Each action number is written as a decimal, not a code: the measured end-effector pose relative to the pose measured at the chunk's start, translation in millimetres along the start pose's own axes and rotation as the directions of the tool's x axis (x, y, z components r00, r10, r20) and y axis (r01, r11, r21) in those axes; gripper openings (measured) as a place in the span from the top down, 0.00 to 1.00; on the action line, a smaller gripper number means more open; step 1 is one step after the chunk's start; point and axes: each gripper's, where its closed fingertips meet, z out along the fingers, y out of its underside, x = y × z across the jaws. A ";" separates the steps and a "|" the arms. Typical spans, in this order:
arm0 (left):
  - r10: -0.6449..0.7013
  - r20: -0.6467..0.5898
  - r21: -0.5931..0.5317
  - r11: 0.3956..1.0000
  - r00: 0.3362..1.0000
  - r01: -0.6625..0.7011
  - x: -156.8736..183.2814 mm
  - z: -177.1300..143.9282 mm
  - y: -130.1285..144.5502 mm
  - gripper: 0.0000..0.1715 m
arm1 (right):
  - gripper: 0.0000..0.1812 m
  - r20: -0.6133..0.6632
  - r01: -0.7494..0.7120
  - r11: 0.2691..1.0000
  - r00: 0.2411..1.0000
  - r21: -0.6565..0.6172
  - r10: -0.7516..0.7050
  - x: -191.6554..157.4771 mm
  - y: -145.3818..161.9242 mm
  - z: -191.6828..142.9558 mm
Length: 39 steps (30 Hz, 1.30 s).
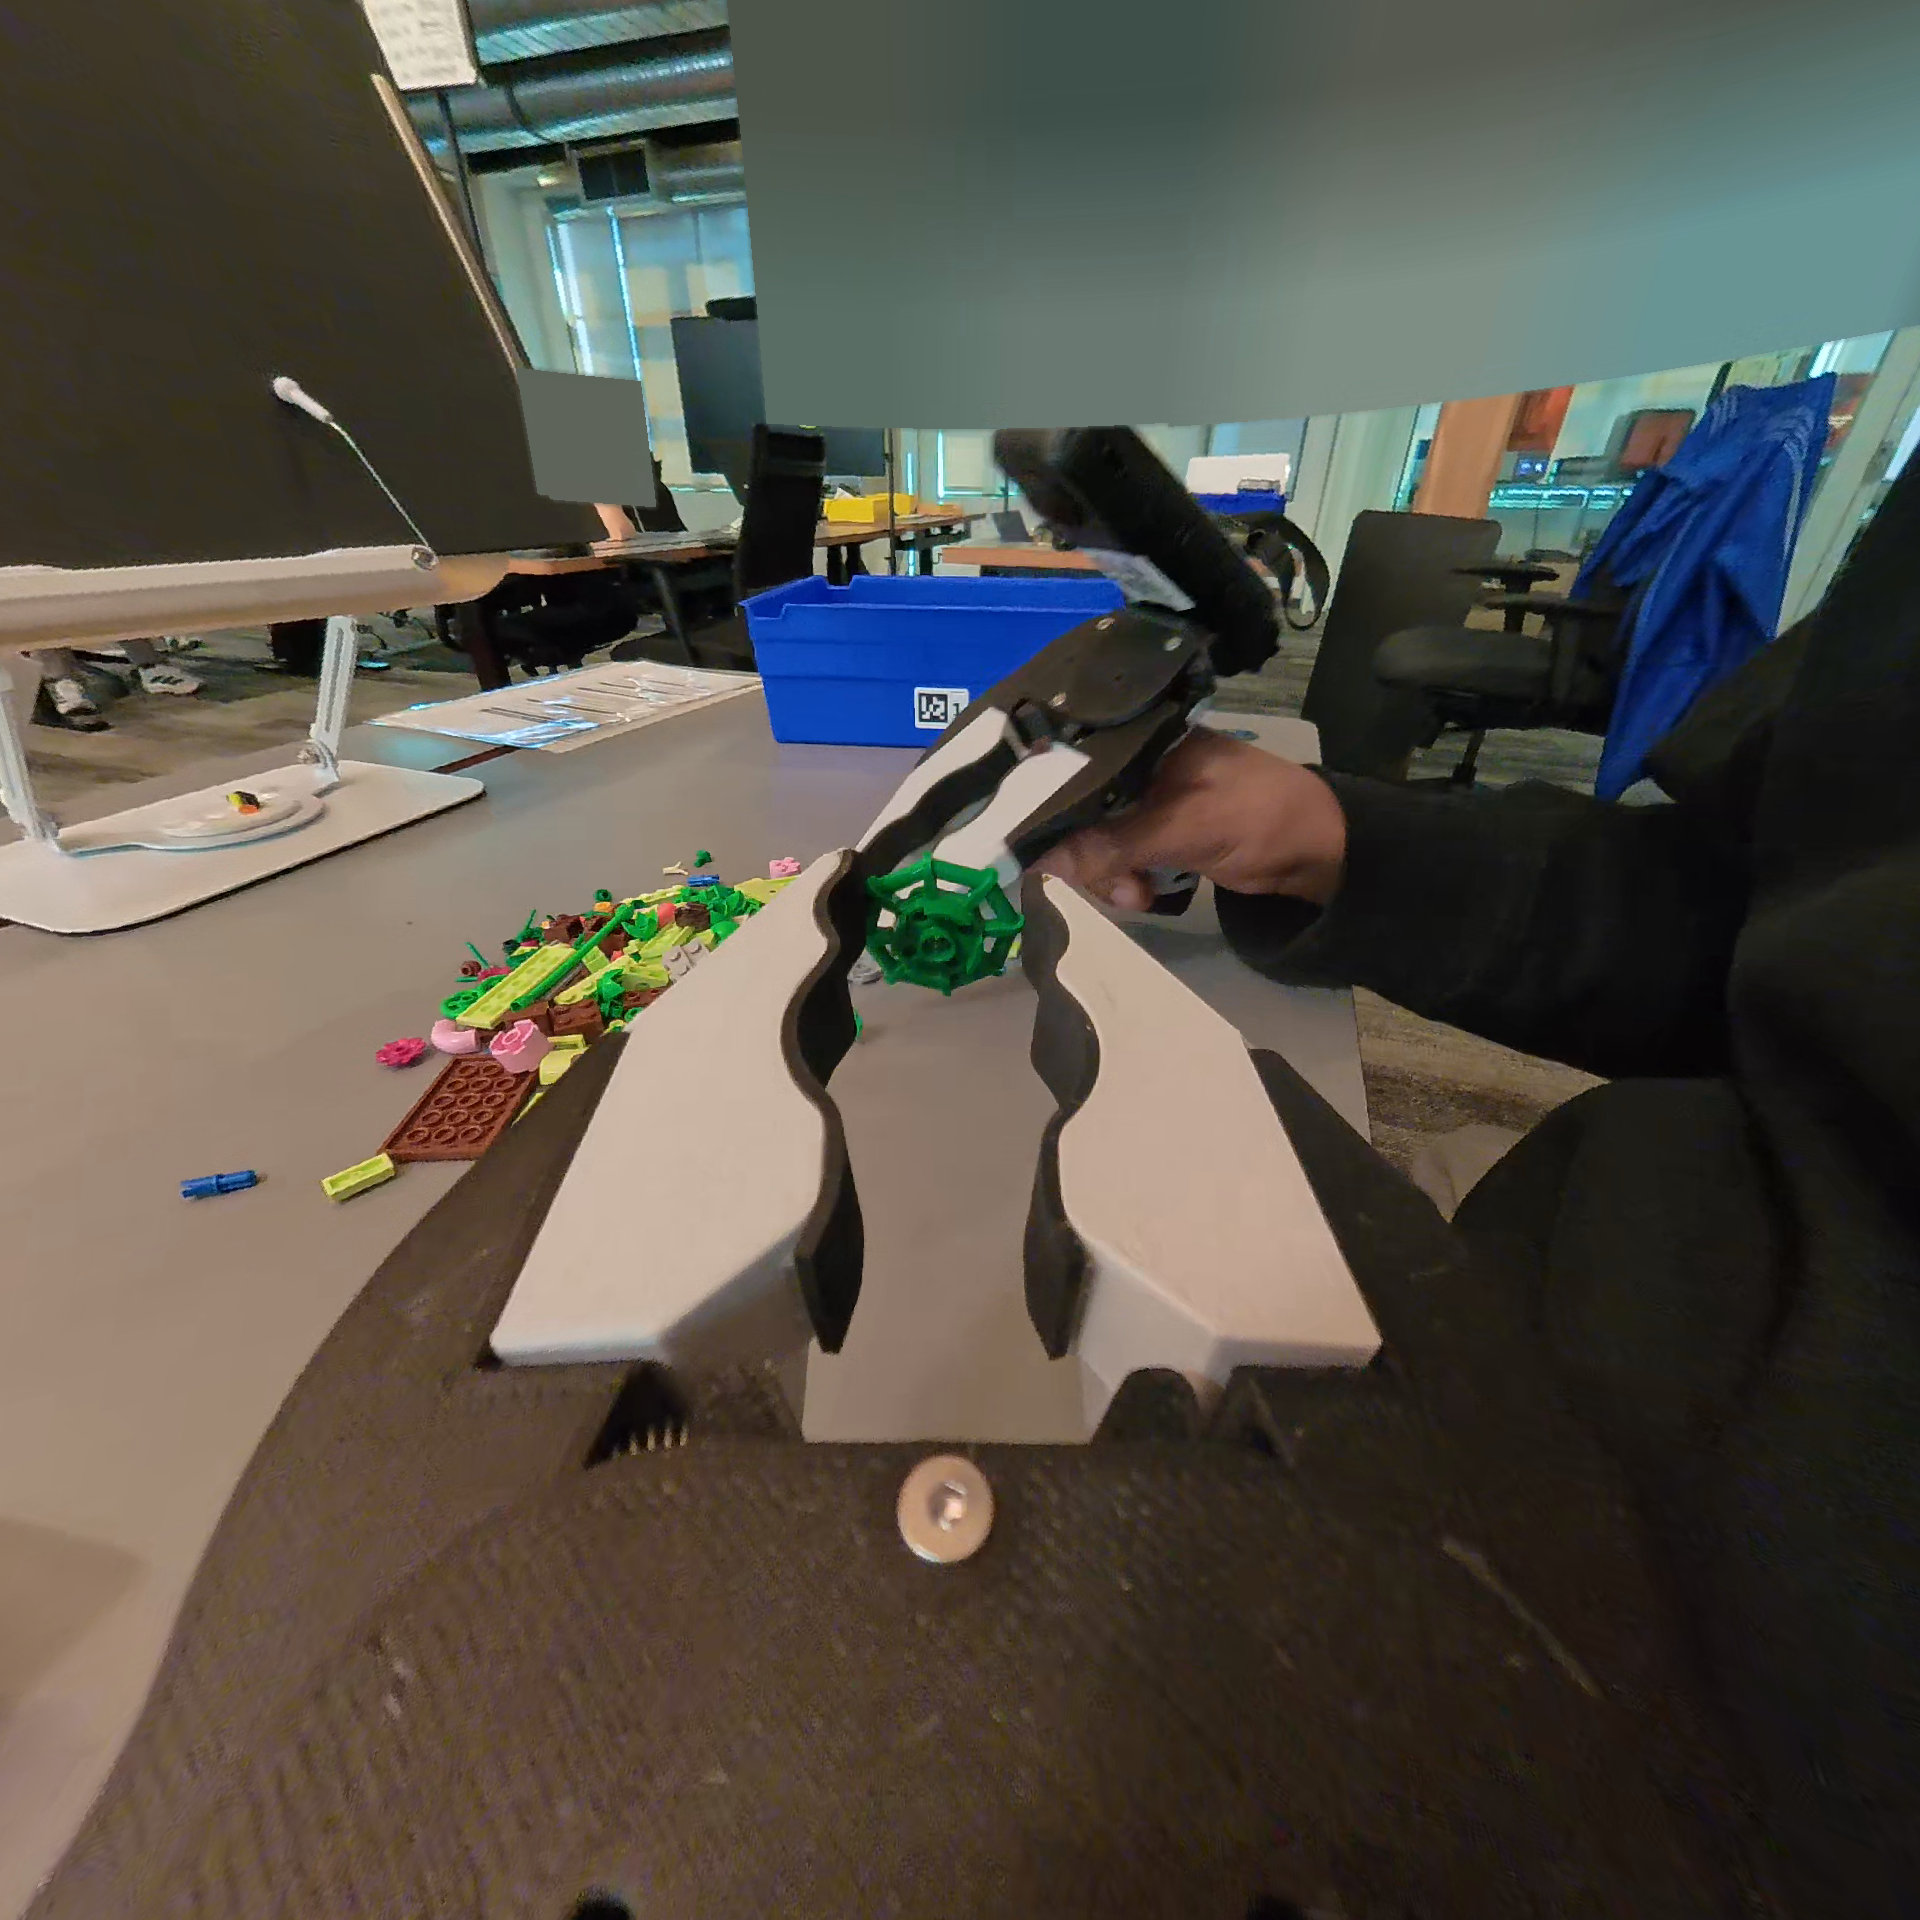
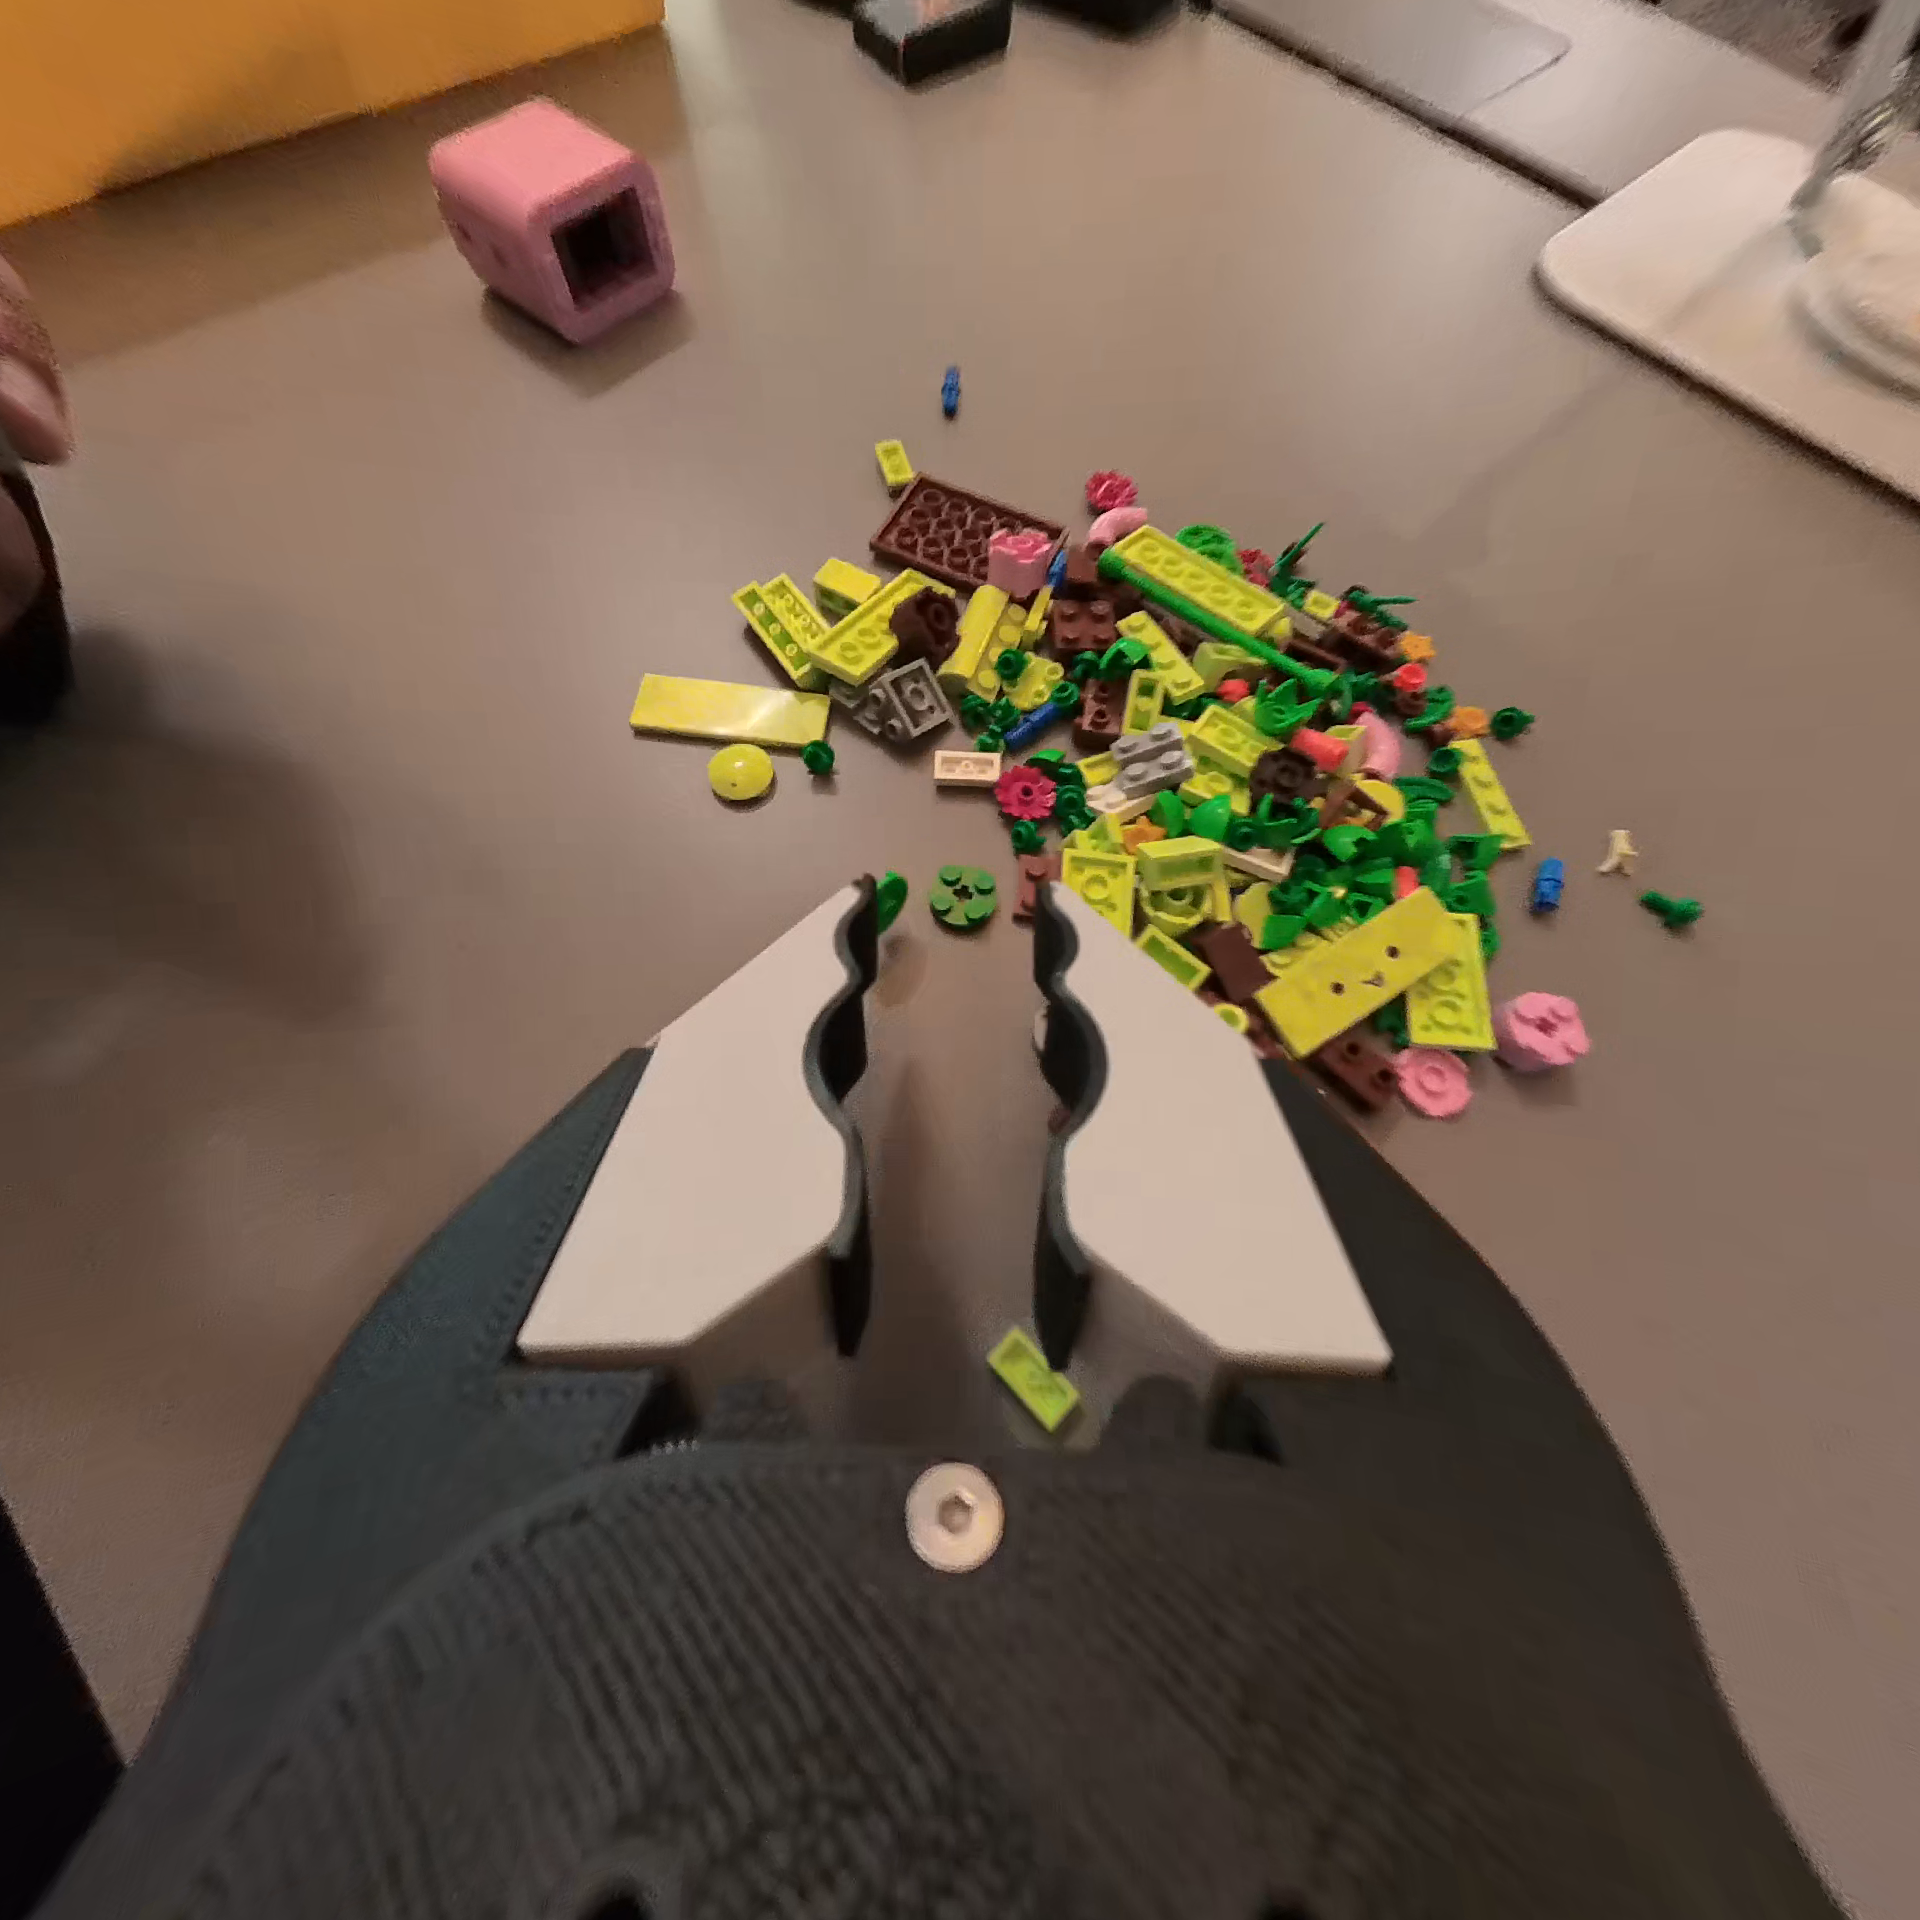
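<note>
Left gripper (image 1: 941,875) stood half open and empty. A green spoked wheel (image 1: 940,927) sat just beyond its tips, mid-frame. Right gripper (image 2: 951,891), also parted and empty, hung at the lower-left edge of the brick pile (image 2: 1195,727).

White sticker with black square code mark (image 1: 940,708) on front wall of blue bin (image 1: 831,665), centre of left wrist view; partly hidden behind gripper. White paper sheet (image 1: 421,42) pinned at upper left on dark board, print too small to read. Right wrist view: no writing visible.
</note>
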 end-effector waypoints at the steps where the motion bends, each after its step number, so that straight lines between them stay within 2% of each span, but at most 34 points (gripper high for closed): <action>1: -0.001 0.004 -0.001 1.000 1.000 0.001 -0.8 0.0 0.2 0.83 | 0.86 0.005 -0.010 0.999 1.000 0.040 0.009 -0.7 -4.4 -7.7; 4: -0.009 0.004 -0.002 1.000 1.000 0.009 -1.6 0.3 0.4 0.83 | 0.90 0.025 -0.040 0.991 0.999 0.126 0.037 -4.0 -11.5 -25.8; 7: -0.014 0.010 -0.005 1.000 1.000 0.014 -2.6 0.5 0.6 0.83 | 0.90 0.029 -0.036 0.995 0.999 0.098 0.034 -5.2 -4.5 -28.7; 9: -0.017 0.021 -0.008 1.000 1.000 0.017 -4.4 0.8 1.1 0.83 | 0.88 0.113 -0.081 0.988 0.991 0.129 0.067 -18.4 -10.7 -30.9; 11: -0.013 0.035 -0.026 1.000 0.999 0.014 -5.5 2.7 3.2 0.84 | 0.88 0.253 -0.170 0.967 0.960 0.190 0.120 -39.8 -25.5 -35.6; 14: -0.024 0.040 -0.068 0.997 0.999 0.027 -6.3 9.5 8.6 0.84 | 0.87 0.500 -0.371 0.894 0.841 0.252 0.208 -71.9 -54.3 -45.8; 16: 0.000 0.042 -0.092 0.996 0.999 0.004 -4.0 14.2 11.5 0.84 | 0.84 0.607 -0.479 0.844 0.753 0.241 0.253 -82.6 -66.8 -47.6; 19: 0.115 0.041 -0.168 0.980 0.993 -0.107 5.5 22.1 21.1 0.84 | 0.83 0.695 -0.559 0.823 0.634 0.106 0.341 -94.1 -63.3 -37.5; 22: 0.255 0.027 -0.209 0.947 0.967 -0.244 16.3 27.0 28.2 0.83 | 0.72 0.787 -0.607 0.790 0.444 -0.088 0.429 -111.4 -54.7 -33.8; 24: 0.286 0.021 -0.175 0.944 0.958 -0.278 20.4 25.9 24.5 0.83 | 0.75 0.835 -0.638 0.758 0.336 -0.138 0.435 -117.1 -55.1 -37.9; 28: 0.213 -0.036 -0.085 0.973 0.976 -0.215 27.4 19.4 13.6 0.83 | 0.89 0.898 -0.678 0.711 0.175 -0.188 0.404 -123.2 -60.8 -50.2; 33: 0.219 -0.065 -0.097 0.970 0.974 -0.224 33.2 21.4 16.0 0.83 | 0.81 0.910 -0.650 0.721 0.110 -0.239 0.401 -137.6 -61.5 -51.3; 35: 0.216 -0.062 -0.096 0.970 0.974 -0.221 32.8 21.2 15.8 0.83 | 0.86 0.904 -0.644 0.731 0.140 -0.227 0.404 -139.0 -60.3 -47.5; 39: 0.202 -0.054 -0.082 0.975 0.978 -0.206 31.7 20.8 13.6 0.83 | 0.86 0.903 -0.633 0.754 0.200 -0.177 0.380 -138.6 -61.9 -47.5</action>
